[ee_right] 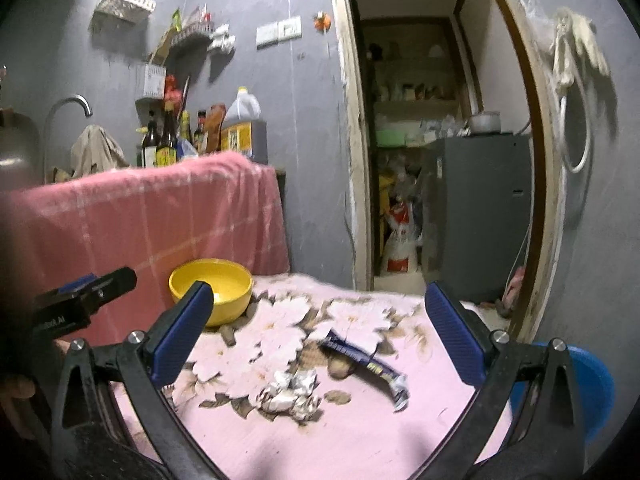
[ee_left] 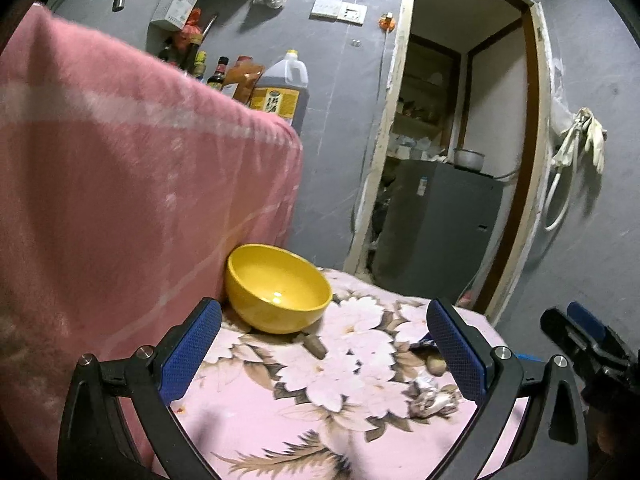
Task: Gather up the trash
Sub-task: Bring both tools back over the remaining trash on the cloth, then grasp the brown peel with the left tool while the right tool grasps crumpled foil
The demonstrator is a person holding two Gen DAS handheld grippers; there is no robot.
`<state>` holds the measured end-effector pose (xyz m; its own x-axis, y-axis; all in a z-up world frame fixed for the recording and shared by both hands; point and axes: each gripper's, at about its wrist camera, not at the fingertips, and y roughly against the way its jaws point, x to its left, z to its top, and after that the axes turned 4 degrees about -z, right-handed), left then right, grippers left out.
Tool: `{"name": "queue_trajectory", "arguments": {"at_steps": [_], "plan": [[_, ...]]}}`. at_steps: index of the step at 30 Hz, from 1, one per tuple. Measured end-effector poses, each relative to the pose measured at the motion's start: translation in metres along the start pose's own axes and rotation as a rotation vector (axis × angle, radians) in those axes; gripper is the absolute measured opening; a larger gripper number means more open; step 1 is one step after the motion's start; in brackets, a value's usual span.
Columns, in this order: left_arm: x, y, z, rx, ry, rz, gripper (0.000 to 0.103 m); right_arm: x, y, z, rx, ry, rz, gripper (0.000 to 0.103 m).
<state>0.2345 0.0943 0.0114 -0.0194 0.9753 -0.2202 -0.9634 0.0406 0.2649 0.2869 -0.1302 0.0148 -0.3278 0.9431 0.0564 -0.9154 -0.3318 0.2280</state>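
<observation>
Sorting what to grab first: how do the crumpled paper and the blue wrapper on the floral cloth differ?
The crumpled paper is a whitish, balled-up wad; the blue wrapper is dark blue with a pale end, long and flattened. The paper lies nearer the camera, roughly midway between the right gripper's open fingers; the wrapper lies to its right, running diagonally. Both rest loose on the floral cloth, outside the yellow bowl, with neither one gripped.

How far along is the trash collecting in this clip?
Nothing looks collected: the yellow bowl is empty. Nothing is in hand; the left gripper and right gripper hover with jaws open. Left: the crumpled white paper wad and blue snack wrapper on the floral pink cloth.
</observation>
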Motion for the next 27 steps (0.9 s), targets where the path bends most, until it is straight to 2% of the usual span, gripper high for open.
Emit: {"name": "queue_trajectory", "arguments": {"at_steps": [8, 15, 17, 19, 22, 27], "plan": [[0.014, -0.019, -0.011, 0.08, -0.009, 0.053, 0.101, 0.007, -0.043, -0.027, 0.235, -0.009, 0.029, 0.103], [0.024, -0.049, -0.019, 0.213, 0.032, 0.067, 0.101, 0.011, -0.072, -0.045, 0.398, -0.005, 0.079, 0.103], [0.027, -0.059, -0.021, 0.257, 0.047, 0.072, 0.101, 0.013, -0.079, -0.051, 0.444, 0.007, 0.098, 0.097], [0.03, -0.066, -0.022, 0.294, 0.061, 0.069, 0.1, 0.015, -0.087, -0.055, 0.491, 0.009, 0.12, 0.085], [0.033, -0.076, -0.024, 0.34, 0.074, 0.068, 0.1, 0.018, -0.099, -0.065, 0.563, 0.009, 0.144, 0.077], [0.036, -0.097, -0.029, 0.429, 0.092, 0.045, 0.095, 0.018, -0.113, -0.076, 0.635, 0.0, 0.166, 0.07]]}}
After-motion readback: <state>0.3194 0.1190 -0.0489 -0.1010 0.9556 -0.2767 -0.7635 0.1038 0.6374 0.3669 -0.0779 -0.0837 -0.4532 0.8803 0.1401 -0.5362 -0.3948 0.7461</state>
